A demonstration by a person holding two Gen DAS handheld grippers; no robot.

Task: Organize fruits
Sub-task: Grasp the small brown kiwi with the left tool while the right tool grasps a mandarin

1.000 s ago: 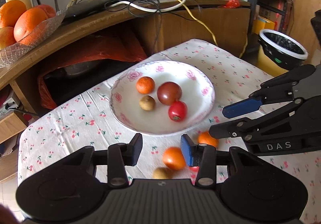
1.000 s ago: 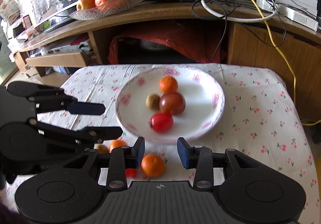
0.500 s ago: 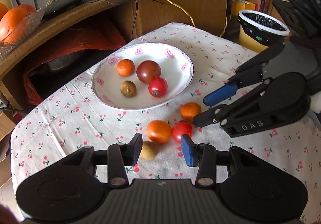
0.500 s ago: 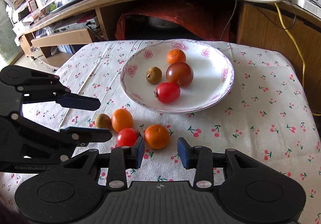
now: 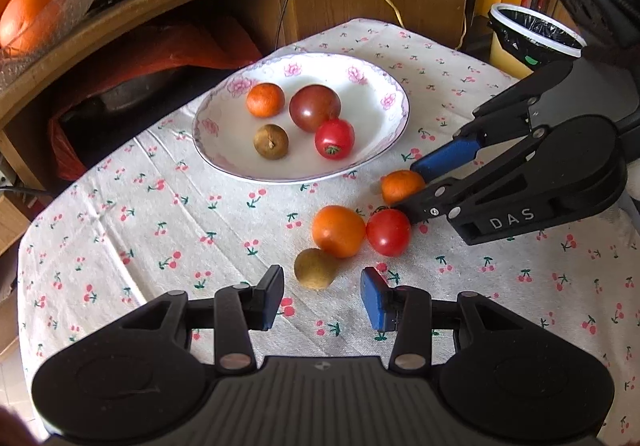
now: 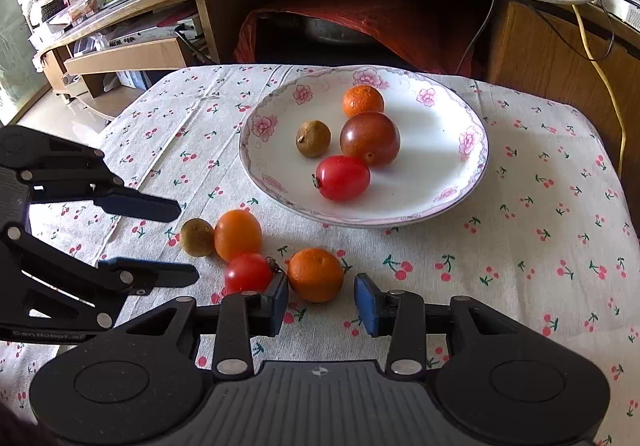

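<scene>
While the left claw point(image 5: 322, 298) hangs spread before the brown fruit point(image 5: 315, 268), the right claw point(image 6: 321, 300), opening around the small orange point(image 6: 315, 275), must close and carry it to the plate point(image 6: 448, 190).

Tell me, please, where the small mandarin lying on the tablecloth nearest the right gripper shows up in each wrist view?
Left wrist view: the mandarin lies right of centre, between the right gripper's fingers, which are opening.
Right wrist view: the mandarin sits low at centre, just ahead of the fingertips.
Shared landmark: the flowered plate, beyond it in both views.
</scene>
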